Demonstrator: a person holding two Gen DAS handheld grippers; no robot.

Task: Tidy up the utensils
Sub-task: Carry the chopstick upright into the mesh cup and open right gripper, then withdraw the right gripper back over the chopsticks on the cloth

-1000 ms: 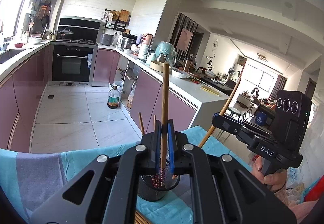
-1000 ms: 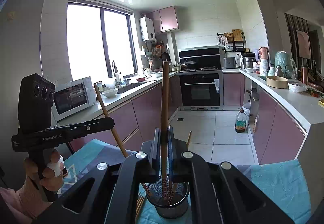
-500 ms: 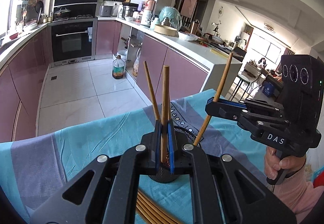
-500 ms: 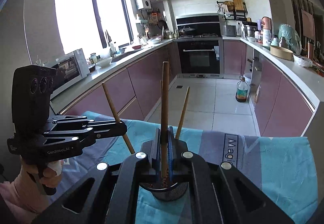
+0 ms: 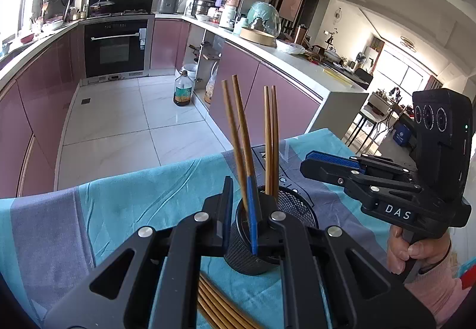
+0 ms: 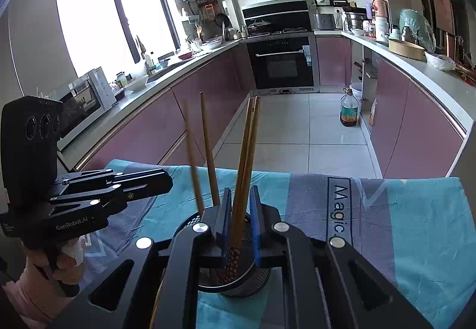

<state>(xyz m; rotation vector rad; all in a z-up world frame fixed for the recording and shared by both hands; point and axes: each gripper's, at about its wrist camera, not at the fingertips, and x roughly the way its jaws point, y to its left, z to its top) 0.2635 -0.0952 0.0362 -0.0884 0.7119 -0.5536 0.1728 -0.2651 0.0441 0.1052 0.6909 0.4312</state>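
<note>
Just left of the black mesh holder [image 5: 293,207] on the blue cloth [image 5: 134,195], the left gripper [image 6: 168,180] shows only a narrow slit between its jaws and grips nothing. Four chopsticks [image 5: 269,135] stand in the holder, with loose chopsticks [image 5: 214,302] lying beside it. Just right of it, the right gripper [image 5: 305,164] is opening with nothing between its jaws.

Both wrist views close above mesh cup [image 5: 293,210] [image 6: 238,284], angled down; kitchen shared behind.
</note>
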